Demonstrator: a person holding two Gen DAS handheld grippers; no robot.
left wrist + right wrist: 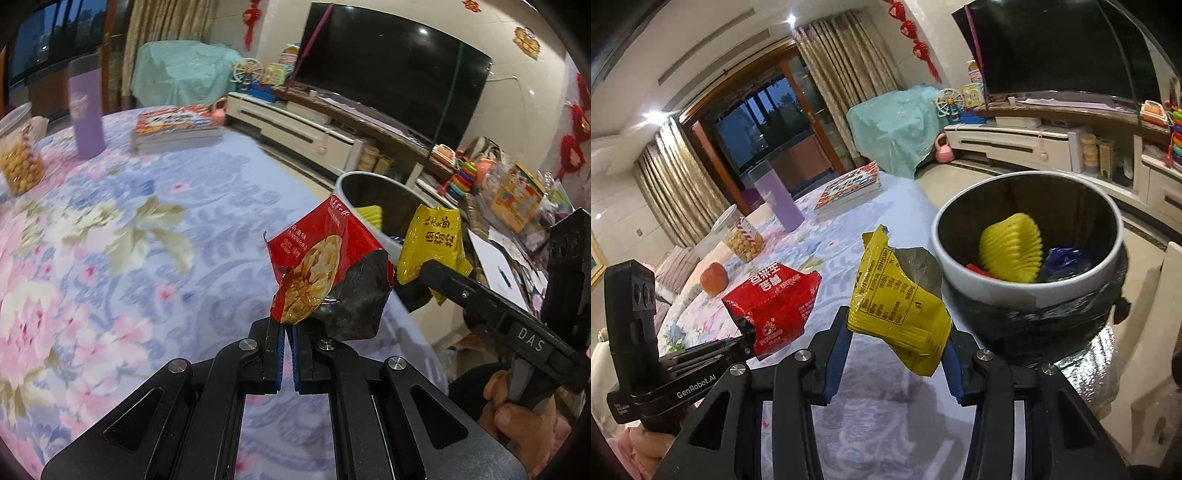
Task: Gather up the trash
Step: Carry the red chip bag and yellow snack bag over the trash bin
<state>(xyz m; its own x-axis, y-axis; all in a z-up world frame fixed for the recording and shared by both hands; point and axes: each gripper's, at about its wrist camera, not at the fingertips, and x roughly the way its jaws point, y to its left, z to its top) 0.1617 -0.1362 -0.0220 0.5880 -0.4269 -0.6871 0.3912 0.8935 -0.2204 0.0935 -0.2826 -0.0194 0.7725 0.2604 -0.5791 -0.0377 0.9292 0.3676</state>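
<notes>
Left gripper (288, 326) pinches red wrapper (314, 273); right gripper (895, 341) clamps yellow wrapper (897, 299). Both near bin (960, 269), carry step. Next, prob.: hold over bin, let go.

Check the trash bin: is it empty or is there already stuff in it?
Not empty. The trash bin already holds a yellow ribbed piece, a blue wrapper and something red at the bottom.

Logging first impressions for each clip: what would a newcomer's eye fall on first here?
Two bright snack wrappers held up over the floral tablecloth: a torn red wrapper pinched in the left gripper, and a yellow wrapper between the fingers of the right gripper. Just beyond them sits the trash bin, dark inside, already holding a yellow ridged piece and a blue scrap.
</notes>
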